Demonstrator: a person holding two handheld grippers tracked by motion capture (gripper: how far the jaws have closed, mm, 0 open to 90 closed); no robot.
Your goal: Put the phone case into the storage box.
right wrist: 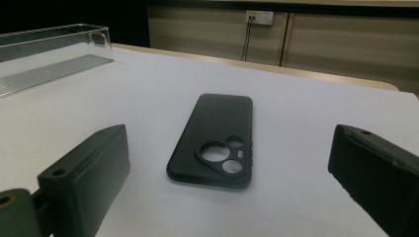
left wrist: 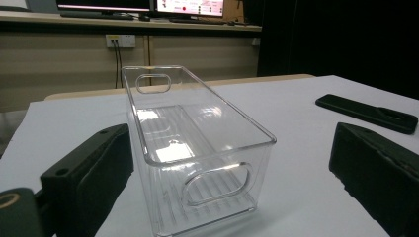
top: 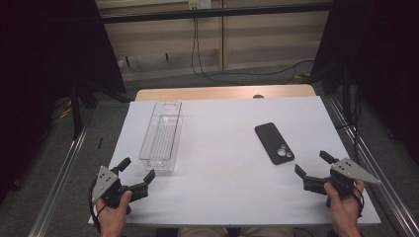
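Altogether one phone case (top: 274, 142), one clear bin (top: 161, 136), two hand-held grippers.

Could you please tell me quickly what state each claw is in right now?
Left claw: open, holding nothing, facing the clear plastic bin.
Right claw: open, holding nothing, facing the black phone case.

A white-topped table (top: 227, 197) stands on grey carpet (top: 197, 81) before beige wall panels (top: 267, 44), flanked by black curtains (top: 44, 59).

Clear ribbed rectangular plastic bin (top: 161, 138): standing upright, empty, on table's left half.
Black rubber phone case (top: 274, 142): lying flat, camera cutouts nearest, right half.
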